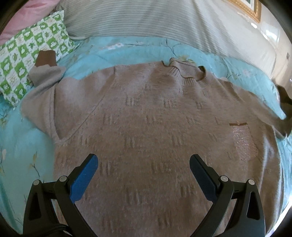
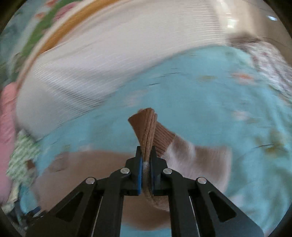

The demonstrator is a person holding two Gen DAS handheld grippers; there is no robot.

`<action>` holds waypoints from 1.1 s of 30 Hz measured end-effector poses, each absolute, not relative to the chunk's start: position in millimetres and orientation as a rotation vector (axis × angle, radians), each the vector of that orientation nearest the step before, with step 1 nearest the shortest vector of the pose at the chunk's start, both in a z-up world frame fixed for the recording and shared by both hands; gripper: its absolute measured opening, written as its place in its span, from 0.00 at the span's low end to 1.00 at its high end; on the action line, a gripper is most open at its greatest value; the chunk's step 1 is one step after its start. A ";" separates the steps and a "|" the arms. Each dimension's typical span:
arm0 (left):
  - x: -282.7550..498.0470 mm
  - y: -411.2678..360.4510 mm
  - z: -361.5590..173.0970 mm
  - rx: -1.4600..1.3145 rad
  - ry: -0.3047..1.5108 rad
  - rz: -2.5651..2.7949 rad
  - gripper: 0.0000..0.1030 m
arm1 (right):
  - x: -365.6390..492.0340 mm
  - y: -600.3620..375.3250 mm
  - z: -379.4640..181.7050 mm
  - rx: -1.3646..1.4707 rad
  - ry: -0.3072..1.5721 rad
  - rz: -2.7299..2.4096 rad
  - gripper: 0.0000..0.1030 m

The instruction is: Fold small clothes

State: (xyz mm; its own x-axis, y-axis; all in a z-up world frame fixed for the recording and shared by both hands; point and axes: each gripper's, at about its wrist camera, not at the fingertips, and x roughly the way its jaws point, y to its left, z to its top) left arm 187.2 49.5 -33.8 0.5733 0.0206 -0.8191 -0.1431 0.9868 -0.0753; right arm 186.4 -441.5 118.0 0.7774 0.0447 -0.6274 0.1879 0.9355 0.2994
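Observation:
A beige knit sweater [image 1: 146, 127] lies flat on a light blue bedspread [image 1: 21, 145], collar [image 1: 186, 73] away from me, a sparkly pocket [image 1: 242, 144] at the right. Its left sleeve with a brown cuff [image 1: 45, 58] reaches onto a pillow. My left gripper [image 1: 144, 162] is open above the sweater's lower body, holding nothing. My right gripper [image 2: 146, 151] is shut on the right sleeve's brown ribbed cuff [image 2: 146, 125], lifted above the bedspread [image 2: 200, 102]; the view is blurred. That gripper shows dark at the right edge of the left wrist view [image 1: 284, 94].
A green and white checked pillow [image 1: 27, 60] lies at the far left, a pink cushion [image 1: 20, 14] behind it. A white striped cover [image 1: 136, 18] lies along the far side, also in the right wrist view [image 2: 91, 63]. A gold picture frame [image 1: 251, 9] hangs top right.

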 end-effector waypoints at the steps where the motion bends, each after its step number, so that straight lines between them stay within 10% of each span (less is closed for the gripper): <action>1: 183.5 51.2 -32.3 -0.147 0.953 0.092 0.98 | 188.5 -417.1 117.5 0.356 0.679 -0.030 0.07; 21: 144.6 128.5 -25.0 -0.344 0.918 0.073 0.98 | 236.5 -90.9 -10.8 0.321 0.922 0.563 0.08; 28: 171.9 120.5 -29.1 -0.410 0.940 -0.031 0.98 | 220.6 -98.3 -20.1 0.353 0.952 0.568 0.45; 33: 212.2 104.9 -46.4 -0.445 1.006 -0.113 0.98 | 196.3 -136.7 0.0 0.393 0.886 0.507 0.45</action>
State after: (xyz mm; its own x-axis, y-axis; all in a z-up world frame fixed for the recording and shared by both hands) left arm 212.2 104.9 -46.4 0.5379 -0.2932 -0.7904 -0.1102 0.9051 -0.4107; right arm 196.3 -136.7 0.0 0.5290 0.5691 -0.6295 -0.2544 0.8140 0.5221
